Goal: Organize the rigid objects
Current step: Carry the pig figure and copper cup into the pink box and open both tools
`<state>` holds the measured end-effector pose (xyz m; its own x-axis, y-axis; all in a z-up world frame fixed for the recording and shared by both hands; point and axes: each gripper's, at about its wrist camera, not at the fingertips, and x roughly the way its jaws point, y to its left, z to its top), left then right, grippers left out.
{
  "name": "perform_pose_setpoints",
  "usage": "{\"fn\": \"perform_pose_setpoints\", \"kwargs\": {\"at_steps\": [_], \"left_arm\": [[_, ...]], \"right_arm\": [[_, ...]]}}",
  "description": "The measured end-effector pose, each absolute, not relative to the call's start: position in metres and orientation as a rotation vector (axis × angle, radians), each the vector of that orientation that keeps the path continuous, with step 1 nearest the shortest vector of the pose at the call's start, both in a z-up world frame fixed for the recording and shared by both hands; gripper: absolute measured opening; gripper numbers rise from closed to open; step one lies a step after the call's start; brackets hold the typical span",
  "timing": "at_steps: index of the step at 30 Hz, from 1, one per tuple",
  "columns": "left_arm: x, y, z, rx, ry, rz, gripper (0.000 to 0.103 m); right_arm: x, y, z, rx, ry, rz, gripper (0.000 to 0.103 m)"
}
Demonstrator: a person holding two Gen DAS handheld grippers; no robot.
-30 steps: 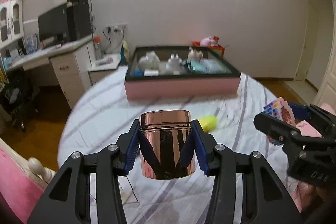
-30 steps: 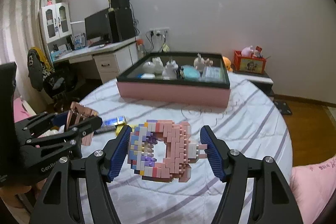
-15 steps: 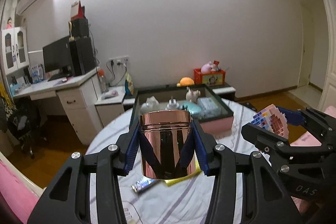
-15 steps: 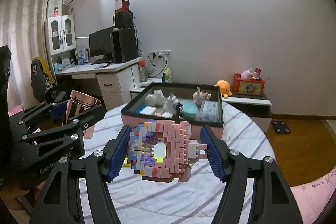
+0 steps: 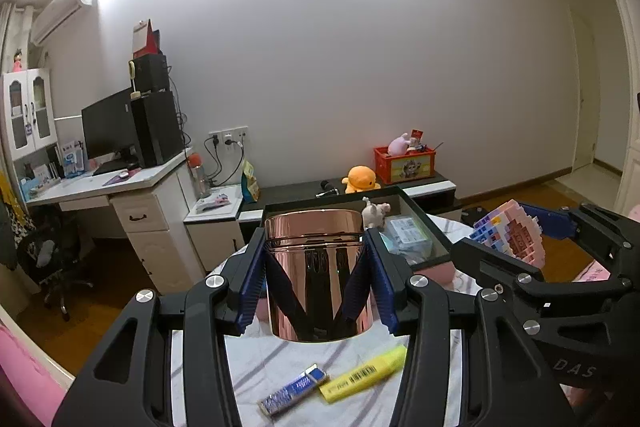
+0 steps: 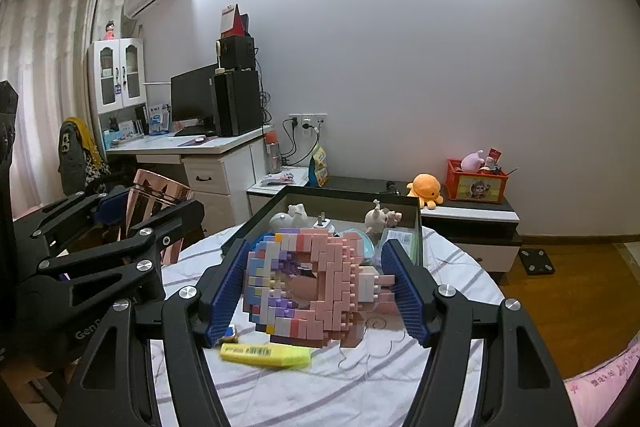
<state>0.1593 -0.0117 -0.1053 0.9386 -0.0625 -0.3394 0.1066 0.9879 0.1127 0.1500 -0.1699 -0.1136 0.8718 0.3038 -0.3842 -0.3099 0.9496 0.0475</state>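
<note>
My left gripper [image 5: 316, 283] is shut on a shiny rose-gold jar [image 5: 318, 273] and holds it upright above the round table [image 5: 352, 391]. My right gripper [image 6: 320, 291] is shut on a pink and pastel brick-built model [image 6: 312, 287], also held in the air. The right gripper and its model show at the right of the left wrist view [image 5: 510, 241]; the jar shows at the left of the right wrist view [image 6: 154, 205]. A black-rimmed pink tray [image 6: 320, 197] holding several small figures and boxes stands at the table's far side.
A yellow highlighter [image 5: 366, 379] and a small blue packet [image 5: 292, 391] lie on the striped tablecloth under the grippers. A desk with a monitor [image 5: 110, 135] stands left. A low cabinet [image 6: 472, 213] with an orange plush and a red box stands behind the table.
Both grippers have risen and pulled back with their loads. The tray now looks farther off and lower, and the highlighter and packet have come into view beneath.
</note>
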Motion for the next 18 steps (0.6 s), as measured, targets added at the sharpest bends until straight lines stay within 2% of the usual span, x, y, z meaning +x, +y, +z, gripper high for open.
{"fn": "perform_pose_setpoints", "kwargs": {"at_steps": [9, 18], "left_arm": [[0.234, -0.009, -0.116, 0.150, 0.383, -0.069, 0.048], [0.328, 0.000, -0.165, 0.129, 0.536, -0.057, 0.048]], "right_arm": [[0.211, -0.171, -0.121, -0.031, 0.430, 0.320, 0.069], [0.294, -0.176, -0.168, -0.048, 0.591, 0.282, 0.069]]}}
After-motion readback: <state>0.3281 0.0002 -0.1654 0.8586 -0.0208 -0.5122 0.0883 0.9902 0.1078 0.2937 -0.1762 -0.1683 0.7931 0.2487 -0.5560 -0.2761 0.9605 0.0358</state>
